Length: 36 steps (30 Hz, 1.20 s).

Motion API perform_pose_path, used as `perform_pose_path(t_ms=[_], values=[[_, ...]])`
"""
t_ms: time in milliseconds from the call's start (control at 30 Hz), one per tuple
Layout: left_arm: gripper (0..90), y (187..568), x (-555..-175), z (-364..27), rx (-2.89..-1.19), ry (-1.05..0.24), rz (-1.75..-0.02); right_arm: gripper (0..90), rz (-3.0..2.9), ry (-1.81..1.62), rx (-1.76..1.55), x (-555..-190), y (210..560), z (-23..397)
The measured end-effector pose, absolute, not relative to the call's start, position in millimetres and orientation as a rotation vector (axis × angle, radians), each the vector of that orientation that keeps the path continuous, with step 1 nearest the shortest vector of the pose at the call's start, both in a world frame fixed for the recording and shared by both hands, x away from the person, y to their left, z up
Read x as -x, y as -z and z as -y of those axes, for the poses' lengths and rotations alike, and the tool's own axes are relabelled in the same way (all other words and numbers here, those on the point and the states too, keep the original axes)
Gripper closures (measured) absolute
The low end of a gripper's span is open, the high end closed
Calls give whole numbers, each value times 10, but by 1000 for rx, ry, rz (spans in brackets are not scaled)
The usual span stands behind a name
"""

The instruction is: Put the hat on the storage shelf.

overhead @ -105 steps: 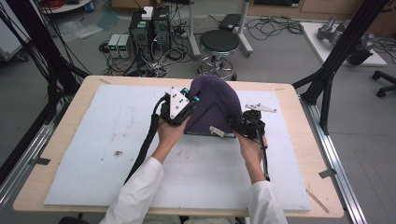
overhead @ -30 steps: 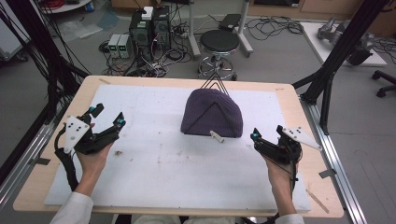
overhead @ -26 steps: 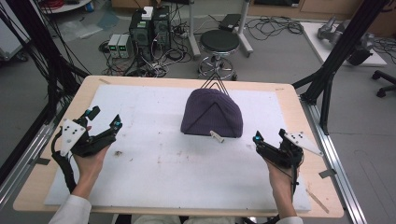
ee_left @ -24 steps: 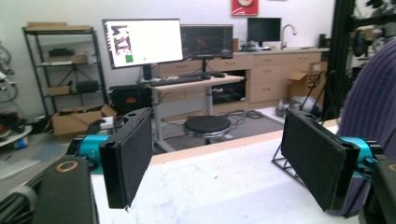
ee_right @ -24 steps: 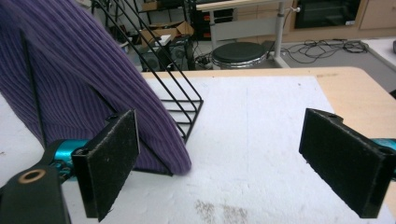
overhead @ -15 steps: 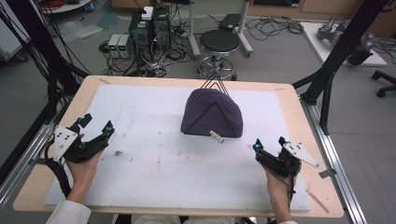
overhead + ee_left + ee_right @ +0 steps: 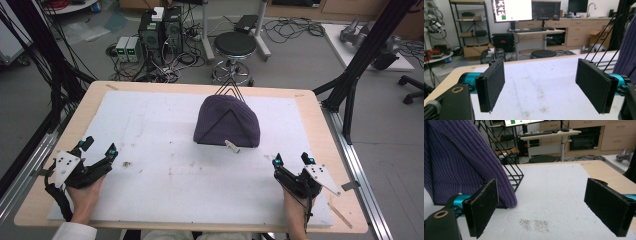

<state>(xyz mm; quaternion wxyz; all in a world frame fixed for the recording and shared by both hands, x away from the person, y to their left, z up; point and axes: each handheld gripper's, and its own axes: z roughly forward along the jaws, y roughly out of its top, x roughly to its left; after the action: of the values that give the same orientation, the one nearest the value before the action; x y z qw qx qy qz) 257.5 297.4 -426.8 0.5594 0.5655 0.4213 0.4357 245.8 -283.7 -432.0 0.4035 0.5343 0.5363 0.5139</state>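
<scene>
A purple knit hat (image 7: 227, 122) is draped over a black wire rack (image 7: 230, 90) at the far middle of the white mat (image 7: 165, 125), with a small white tag (image 7: 231, 146) at its near hem. My left gripper (image 7: 100, 145) rests low near the mat's left edge, open, with nothing between its pads (image 7: 491, 85). My right gripper (image 7: 291, 160) sits near the front right, also open and holding nothing. In the right gripper view the hat (image 7: 456, 165) and rack (image 7: 511, 172) stand just beyond the left pad. The hat's edge (image 7: 627, 50) appears at the far right of the left gripper view.
The mat covers a wooden table (image 7: 325, 115) and has faint stains (image 7: 125, 164) near the left gripper. Black frame posts (image 7: 357, 60) stand at the table's far corners. A stool (image 7: 235, 47) and computer boxes (image 7: 155, 30) are on the floor behind.
Both grippers were at the hat earlier. Over the last second they have moved apart, toward the near edge and down to the mat. The hat stays on its rack.
</scene>
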Motion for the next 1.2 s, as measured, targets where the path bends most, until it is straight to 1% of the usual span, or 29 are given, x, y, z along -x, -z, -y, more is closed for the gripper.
perform_pose_path(t_ms=[233,500,600,1200], values=[[237,4313,-2557,-3041,-1291,-1036,-1031,115,-1357,-1293,-1331,-2427,4347,2806],[236,4332,-2561,-3045,-1293,-1023,-1037,115,-1371,-1278,-1338,-2442,4376,2807],[220,4341,-2569,-3044,-1290,-1008,-1047,115,-1379,-1273,-1346,-2451,4381,2800],[222,4341,-2565,-3044,-1281,-984,-1041,115,-1385,-1278,-1363,-2466,4396,2824]])
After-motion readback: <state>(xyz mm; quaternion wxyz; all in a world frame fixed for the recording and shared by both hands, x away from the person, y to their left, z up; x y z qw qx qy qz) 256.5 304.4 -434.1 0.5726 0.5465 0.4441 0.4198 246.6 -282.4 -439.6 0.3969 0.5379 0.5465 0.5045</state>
